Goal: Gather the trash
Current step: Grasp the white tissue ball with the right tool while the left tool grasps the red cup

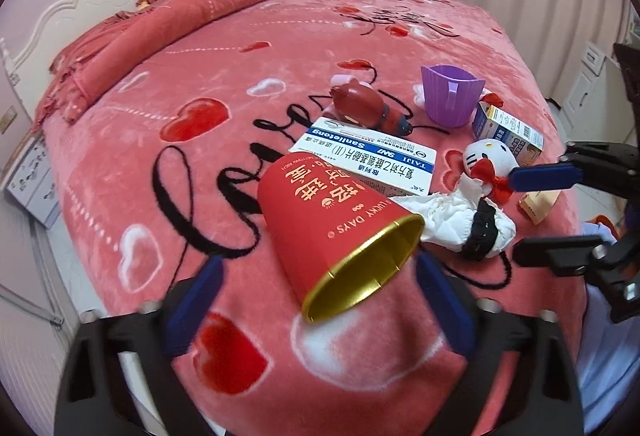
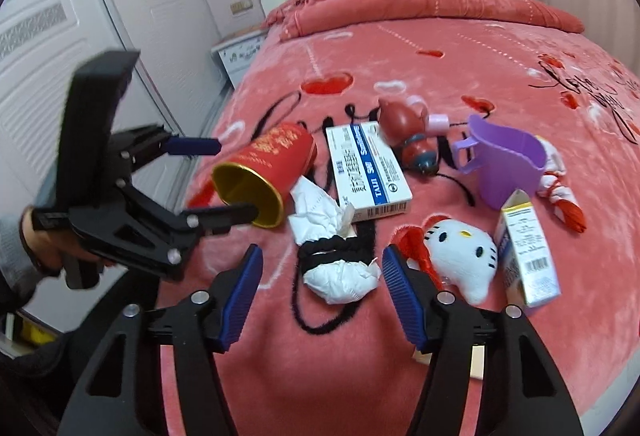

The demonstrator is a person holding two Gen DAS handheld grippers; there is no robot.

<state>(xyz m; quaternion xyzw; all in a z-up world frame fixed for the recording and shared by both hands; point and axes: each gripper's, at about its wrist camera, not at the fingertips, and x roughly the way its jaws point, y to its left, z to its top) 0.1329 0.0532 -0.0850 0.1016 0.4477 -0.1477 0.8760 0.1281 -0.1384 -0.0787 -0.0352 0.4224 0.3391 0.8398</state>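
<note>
Both spread wide, the left tool [image 1: 316,310] flanks the gold mouth of the tipped red paper cup [image 1: 336,224], the right tool [image 2: 322,296] the crumpled tissue [image 2: 340,276] just beside that cup on the bed [image 2: 500,76].

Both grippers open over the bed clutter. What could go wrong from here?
1. Right gripper straddles the crumpled tissue; the black hair tie lying on it may come along.
2. The Hello Kitty plush sits by the right finger and may get pinched.
3. Left gripper frames the red cup, lying on its side; it may roll.
</note>
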